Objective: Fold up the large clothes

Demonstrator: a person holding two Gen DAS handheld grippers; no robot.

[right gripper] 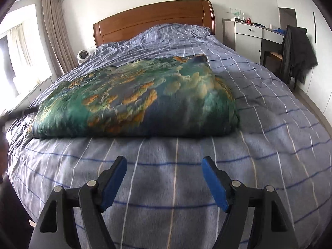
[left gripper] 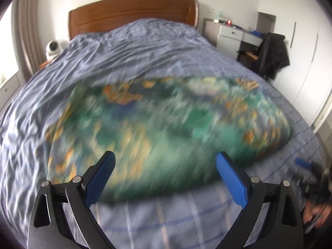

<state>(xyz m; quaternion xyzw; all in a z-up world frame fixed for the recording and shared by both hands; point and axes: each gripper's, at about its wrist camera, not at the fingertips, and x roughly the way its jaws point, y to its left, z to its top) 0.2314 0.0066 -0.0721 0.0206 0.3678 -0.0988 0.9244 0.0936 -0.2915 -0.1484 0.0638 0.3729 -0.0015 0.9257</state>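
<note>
Item: green, blue and orange printed fabric bundle point(right gripper: 132, 99), folded into a thick slab, lying on the bed with blue-grey checked cover point(right gripper: 166, 186), near its foot edge.
Left claw point(left gripper: 166, 159): jaws spread, empty, over the bundle's near edge.
Right claw point(right gripper: 165, 161): jaws spread, empty, above bare cover short of the bundle.
Handling, as judged: take both near corners together, pinching every layer; lift evenly so the fold stays square.
</note>
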